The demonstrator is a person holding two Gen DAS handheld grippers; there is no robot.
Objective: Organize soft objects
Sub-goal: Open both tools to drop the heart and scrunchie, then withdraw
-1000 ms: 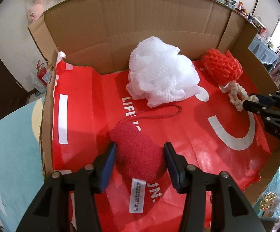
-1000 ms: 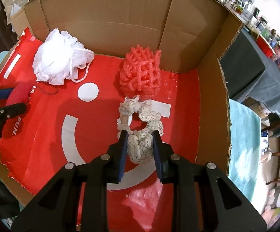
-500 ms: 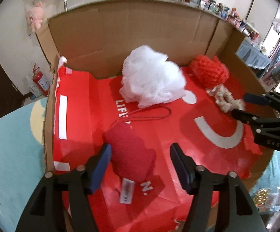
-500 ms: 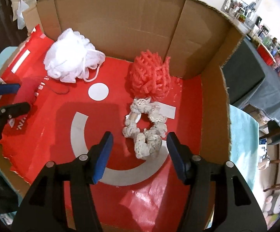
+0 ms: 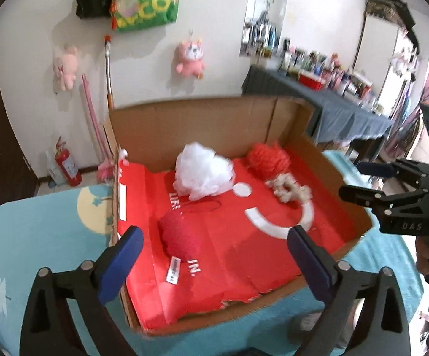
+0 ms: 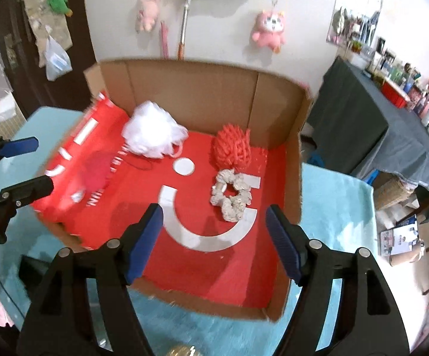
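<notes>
Fuzzy red pouch [image 5: 181, 235], frothy white mesh pouf [image 5: 203, 175], knotted cream ring [image 6: 231, 193]

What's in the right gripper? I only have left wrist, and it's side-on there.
Observer: Nothing. In the right wrist view the right gripper has its jaws wide apart and empty, by the near edge of the cardboard box.
Operator: Where's the scrunchie relative to it?
Observer: The cream scrunchie lies flat on the red liner just beyond the jaws, roughly centred between them and not touched.
Operator: Anything under it?
Observer: Its far edge overlaps a white rectangular label on the liner.
</notes>
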